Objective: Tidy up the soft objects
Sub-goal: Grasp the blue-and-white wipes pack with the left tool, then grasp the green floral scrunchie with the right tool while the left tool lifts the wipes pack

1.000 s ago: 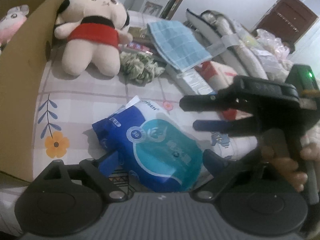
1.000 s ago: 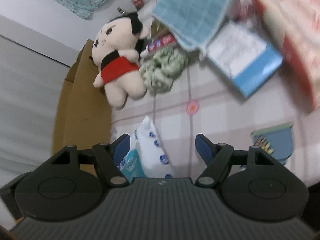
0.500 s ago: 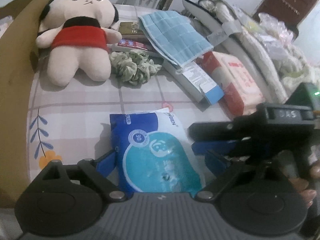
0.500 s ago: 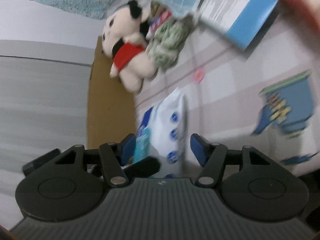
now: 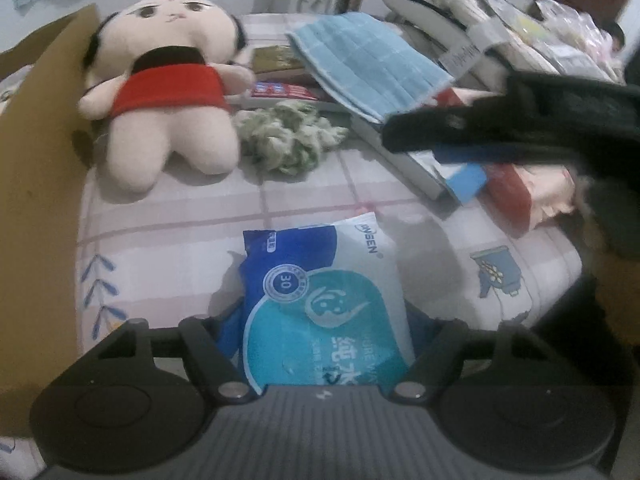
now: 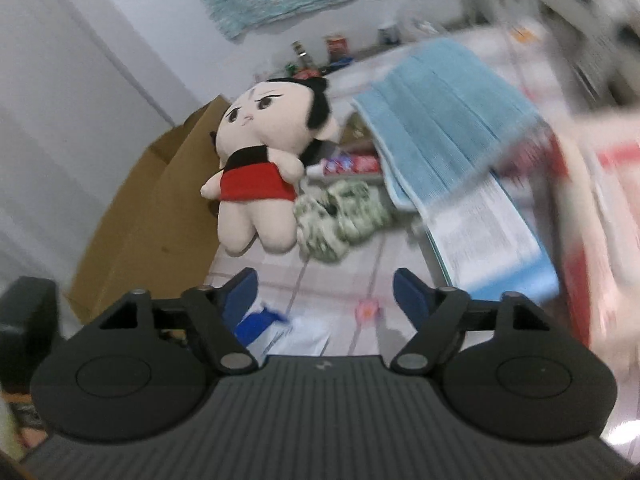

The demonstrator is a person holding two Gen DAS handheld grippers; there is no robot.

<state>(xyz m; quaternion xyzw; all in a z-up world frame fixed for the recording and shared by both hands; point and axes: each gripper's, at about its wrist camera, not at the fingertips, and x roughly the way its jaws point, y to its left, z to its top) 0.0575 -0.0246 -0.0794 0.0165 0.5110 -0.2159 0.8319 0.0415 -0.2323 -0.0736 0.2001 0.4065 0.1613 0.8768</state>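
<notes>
Left gripper closing in over the last half second, blue pads now tight against both sides of the wipes pack, which lies flat on the checked bedsheet beside the cardboard box. Pack sits squarer between the pads than a second ago. Right gripper just opened wider, nothing between its pads; raised clear of the pack, where half a second ago it straddled it. Plush doll, green scrunchie and blue towel unmoved.
</notes>
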